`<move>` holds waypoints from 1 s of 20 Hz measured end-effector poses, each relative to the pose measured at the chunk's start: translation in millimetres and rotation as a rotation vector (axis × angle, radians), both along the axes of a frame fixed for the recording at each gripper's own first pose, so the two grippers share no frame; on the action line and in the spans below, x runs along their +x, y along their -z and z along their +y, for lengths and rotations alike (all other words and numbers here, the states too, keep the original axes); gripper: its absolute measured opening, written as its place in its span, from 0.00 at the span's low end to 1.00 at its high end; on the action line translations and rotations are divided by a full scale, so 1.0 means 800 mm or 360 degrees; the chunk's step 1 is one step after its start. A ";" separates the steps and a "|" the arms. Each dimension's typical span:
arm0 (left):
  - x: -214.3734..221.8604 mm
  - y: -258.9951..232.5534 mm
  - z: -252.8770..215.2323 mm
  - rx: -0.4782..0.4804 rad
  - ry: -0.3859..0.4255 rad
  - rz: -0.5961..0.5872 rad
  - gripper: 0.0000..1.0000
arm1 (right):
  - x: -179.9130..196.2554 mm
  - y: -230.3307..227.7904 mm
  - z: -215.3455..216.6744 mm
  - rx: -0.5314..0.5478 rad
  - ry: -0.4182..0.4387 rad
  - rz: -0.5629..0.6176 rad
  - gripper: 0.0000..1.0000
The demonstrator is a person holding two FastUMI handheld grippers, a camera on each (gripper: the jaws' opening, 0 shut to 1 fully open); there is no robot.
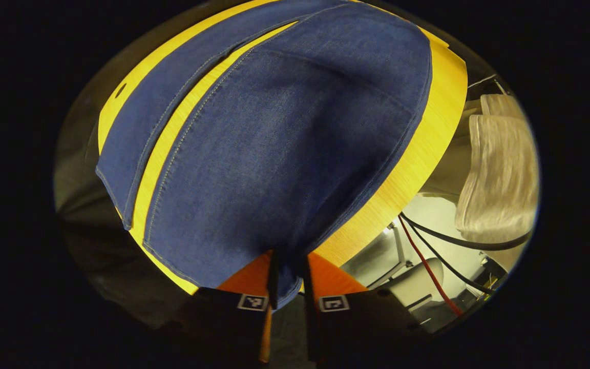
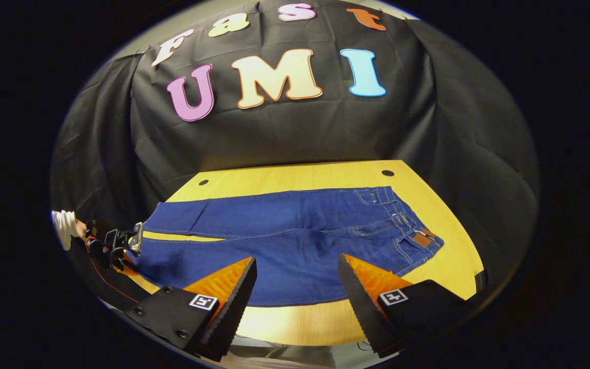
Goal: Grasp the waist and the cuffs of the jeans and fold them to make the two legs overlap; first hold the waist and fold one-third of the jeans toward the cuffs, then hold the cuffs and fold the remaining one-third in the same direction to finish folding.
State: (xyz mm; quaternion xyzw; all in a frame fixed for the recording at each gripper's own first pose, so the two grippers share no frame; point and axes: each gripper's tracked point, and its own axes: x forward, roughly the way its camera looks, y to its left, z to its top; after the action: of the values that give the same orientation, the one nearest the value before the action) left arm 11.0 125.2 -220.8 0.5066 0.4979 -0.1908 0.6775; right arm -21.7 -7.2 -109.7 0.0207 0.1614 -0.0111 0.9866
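Jeans [image 2: 295, 241] flat across wooden table [image 2: 443, 246], waist toward right, cuffs toward left. Left gripper [image 1: 289, 279] clamped on cuff hem, pinched fabric hiding fingertips. Right gripper [image 2: 297, 279] spread wide above near leg, touching nothing. Near table edge cut off.

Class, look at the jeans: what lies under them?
The jeans lie spread on a yellow wooden table, which shows around them and between the legs. Whatever is beneath the cloth is covered.
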 end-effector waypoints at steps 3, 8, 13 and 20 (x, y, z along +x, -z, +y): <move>-0.001 -0.002 -0.001 -0.0004 -0.0026 -0.0016 0.02 | 0.003 0.002 -0.001 0.0015 -0.0010 0.0012 0.98; -0.004 -0.001 -0.005 -0.0063 -0.0055 0.0024 0.00 | 0.016 0.013 -0.002 -0.0058 -0.0133 0.0084 0.98; -0.008 -0.005 -0.007 -0.0080 -0.0109 0.0088 0.00 | 0.017 0.064 -0.045 -0.0429 -0.0400 0.0362 0.99; -0.008 -0.007 -0.006 -0.0034 -0.0197 0.0062 0.00 | 0.015 0.134 -0.092 -0.0843 -0.0803 0.0771 1.00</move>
State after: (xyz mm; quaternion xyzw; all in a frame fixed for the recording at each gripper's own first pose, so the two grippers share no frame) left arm 4.7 120.0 -215.5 0.4638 0.5392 -0.1639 0.6836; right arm -9.8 -80.4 -216.7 -0.2763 0.3798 0.1847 0.8633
